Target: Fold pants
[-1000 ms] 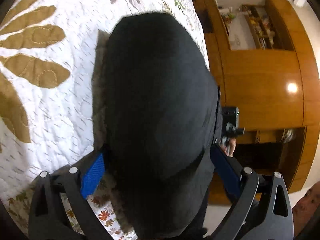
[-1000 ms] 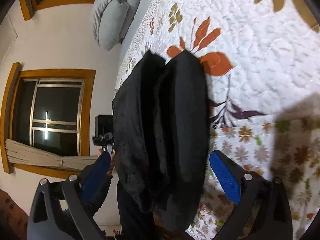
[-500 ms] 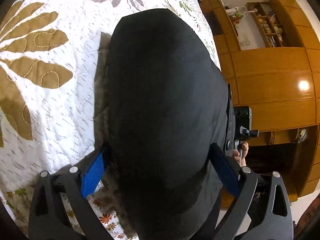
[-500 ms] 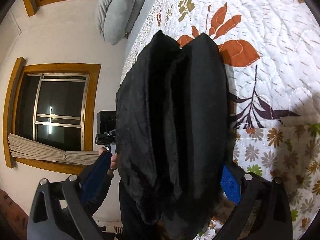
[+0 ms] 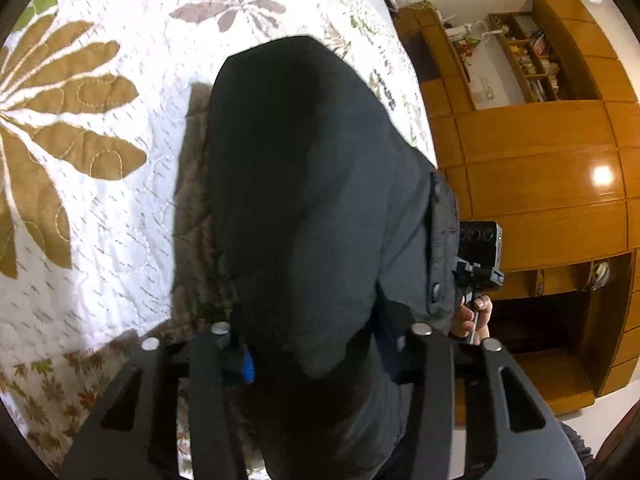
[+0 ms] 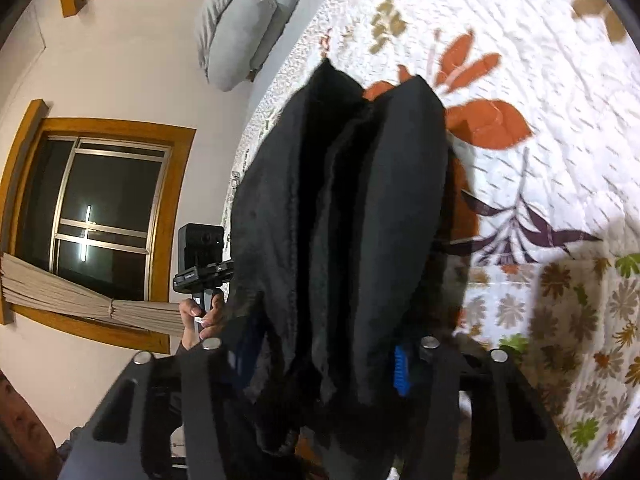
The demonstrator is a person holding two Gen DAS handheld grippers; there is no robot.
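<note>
Pants [image 5: 312,200] smooth in left view, layered folds in right, both grippers [image 5: 320,356] [image 6: 324,360] just clamped on them.

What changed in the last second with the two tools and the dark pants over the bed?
Both tools have just been closing on the folded black fabric pants. The left tool now pinches one end, and the right tool squeezes the layered other end; a second ago their blue pads stood wide on either side of the cloth. The pants are over the white floral quilt, as before.
</note>
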